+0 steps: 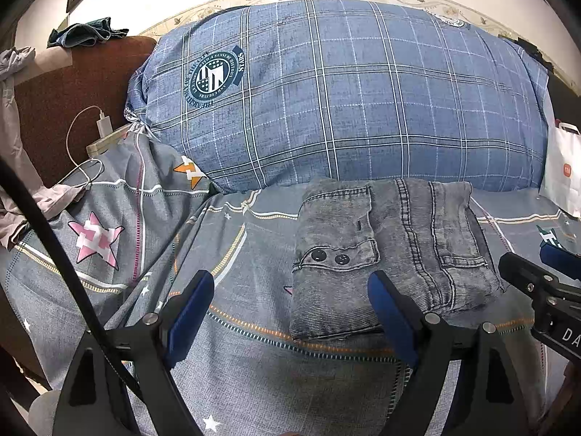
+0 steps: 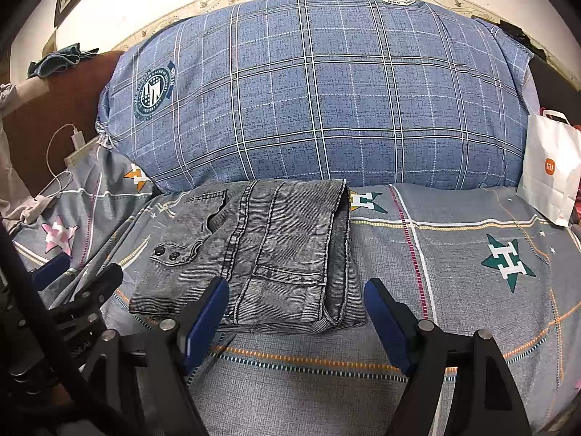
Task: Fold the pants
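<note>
Bedsheet (image 2: 454, 290): grey, printed with stars and dashed lines; spread across the whole lower field, rumpled toward 9 o'clock.

Pillow (image 2: 312, 91): blue plaid, round crest at 10 o'clock on its face; lying crosswise at 12 o'clock, its lower edge touching the far end of the pants.

Headboard (image 1: 72, 109): brown, at 10 o'clock; dark green cloth (image 1: 87, 32) draped on its top edge.

Pants (image 2: 261, 250): grey washed denim, folded into a compact rectangle, flat on the sheet at centre; flap pocket with two dark snaps (image 2: 167, 253) at 9 o'clock side, folded edge at 3 o'clock side.

Paper bag (image 2: 550, 167): white, orange logo, upright at 3 o'clock, beside the pillow's end.

Left gripper (image 1: 290, 312): blue pads spread wide, empty; poised above the sheet at 6 o'clock, right pad in front of the pants' near edge.

Right gripper (image 2: 296, 321): blue pads spread wide, empty; straddling the near edge of the pants at 6 o'clock, contact not discernible.

Charger (image 1: 103, 125): white, with cable, at 9 o'clock by the headboard.
</note>
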`<action>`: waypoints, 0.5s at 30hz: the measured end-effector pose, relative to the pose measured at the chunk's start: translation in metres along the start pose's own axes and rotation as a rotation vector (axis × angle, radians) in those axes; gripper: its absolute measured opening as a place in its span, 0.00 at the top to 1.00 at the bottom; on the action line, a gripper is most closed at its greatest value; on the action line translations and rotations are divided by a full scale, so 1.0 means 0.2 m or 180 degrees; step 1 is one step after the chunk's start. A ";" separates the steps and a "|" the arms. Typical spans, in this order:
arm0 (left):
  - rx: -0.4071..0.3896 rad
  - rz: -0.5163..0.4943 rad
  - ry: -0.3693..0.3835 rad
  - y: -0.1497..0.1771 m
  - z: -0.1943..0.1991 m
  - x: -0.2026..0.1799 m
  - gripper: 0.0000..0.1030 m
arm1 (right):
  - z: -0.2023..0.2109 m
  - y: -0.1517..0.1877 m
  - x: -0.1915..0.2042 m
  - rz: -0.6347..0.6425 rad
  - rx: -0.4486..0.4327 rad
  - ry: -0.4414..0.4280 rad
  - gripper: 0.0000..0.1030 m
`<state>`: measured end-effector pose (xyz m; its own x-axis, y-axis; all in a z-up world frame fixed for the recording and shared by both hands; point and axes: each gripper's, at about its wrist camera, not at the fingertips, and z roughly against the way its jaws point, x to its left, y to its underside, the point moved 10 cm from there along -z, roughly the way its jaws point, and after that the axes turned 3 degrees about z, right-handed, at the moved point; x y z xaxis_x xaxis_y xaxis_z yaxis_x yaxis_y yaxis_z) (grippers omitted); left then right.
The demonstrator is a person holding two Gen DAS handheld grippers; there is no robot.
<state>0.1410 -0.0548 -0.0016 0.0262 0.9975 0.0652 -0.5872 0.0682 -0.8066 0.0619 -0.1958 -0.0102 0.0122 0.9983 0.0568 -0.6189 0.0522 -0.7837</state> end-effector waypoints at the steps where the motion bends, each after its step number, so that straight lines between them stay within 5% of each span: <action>1: -0.0002 0.0000 -0.0005 0.00 0.00 0.00 0.16 | 0.00 0.00 0.00 0.0002 0.0003 -0.0001 0.23; 15: -0.0005 0.0005 -0.0004 0.00 0.01 0.00 0.16 | 0.00 0.00 0.00 0.0002 0.0007 0.0000 0.23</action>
<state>0.1398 -0.0552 -0.0009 0.0243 0.9976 0.0645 -0.5861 0.0665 -0.8075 0.0614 -0.1958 -0.0098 0.0117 0.9983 0.0564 -0.6205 0.0515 -0.7825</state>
